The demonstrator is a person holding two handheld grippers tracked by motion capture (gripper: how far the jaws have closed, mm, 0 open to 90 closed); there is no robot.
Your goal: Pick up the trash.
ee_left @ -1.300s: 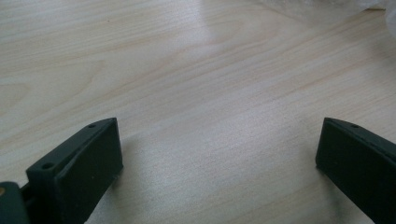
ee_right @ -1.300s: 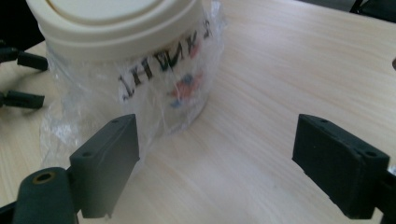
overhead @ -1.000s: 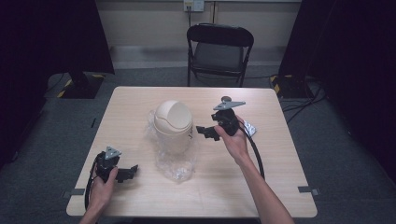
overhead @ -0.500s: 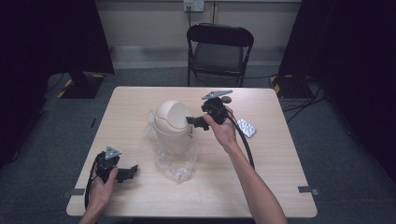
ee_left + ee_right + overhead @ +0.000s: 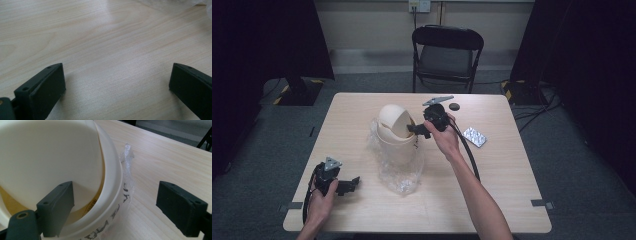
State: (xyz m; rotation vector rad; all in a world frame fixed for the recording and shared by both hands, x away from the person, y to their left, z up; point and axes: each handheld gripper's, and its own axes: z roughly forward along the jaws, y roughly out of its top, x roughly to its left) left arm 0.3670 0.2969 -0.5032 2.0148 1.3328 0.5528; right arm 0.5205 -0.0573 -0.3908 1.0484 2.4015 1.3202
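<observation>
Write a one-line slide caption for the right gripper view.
Open right gripper straddling the rim of a cream swing-lid bin with a clear plastic liner.

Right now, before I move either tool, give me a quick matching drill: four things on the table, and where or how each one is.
Things:
1. right tool
2. left tool
3. blister pack
4. black cap

Places or states:
A. flat, right of the right hand
B. open, at the table's near left
C. open astride the bin's rim
D. near the far edge

Pairs: 1-C, 2-B, 3-A, 4-D
</observation>
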